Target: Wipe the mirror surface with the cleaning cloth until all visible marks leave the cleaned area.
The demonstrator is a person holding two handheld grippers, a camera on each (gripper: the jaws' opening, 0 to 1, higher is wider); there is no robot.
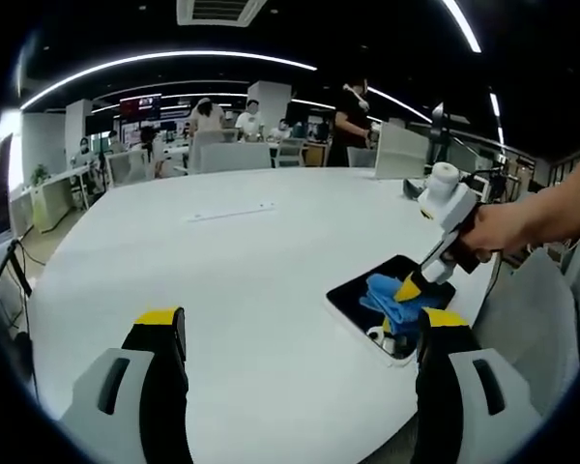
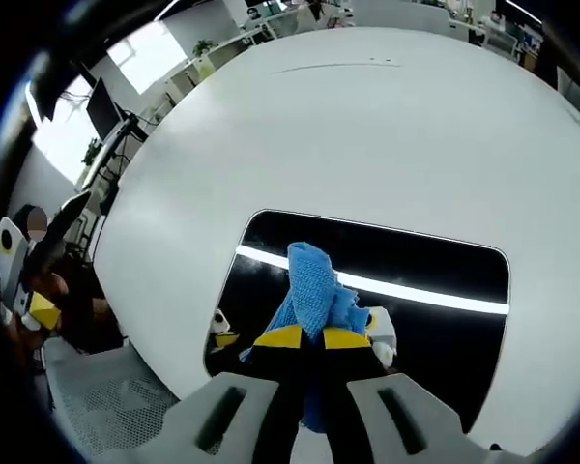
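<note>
Two grippers are in play, and only one is working. The right gripper (image 2: 303,338) has its yellow-tipped jaws pinched together on the blue cleaning cloth (image 2: 314,285), which bunches up ahead of the tips and presses down on the mirror (image 2: 435,266). The mirror is a dark rounded rectangle lying flat on the white worktop (image 2: 367,135), close to the worktop's near edge; a bright strip of ceiling light reflects across it just beyond the cloth. In the left gripper view the same right gripper (image 1: 409,287) comes down onto the mirror (image 1: 353,295) from a person's hand (image 1: 503,230), with the cloth (image 1: 391,300) under its tip.

The left gripper (image 1: 300,333) hangs over bare worktop beside the mirror, jaws spread wide and holding nothing.

I cannot tell from here whether marks remain on the glass, since reflections cover it. The risks look plain enough to me: the cloth is held as a wad, so a stroke may cover a narrow band and leave smears beside it; and nothing steadies the mirror, so a hard push could slide it toward the worktop's edge.
</note>
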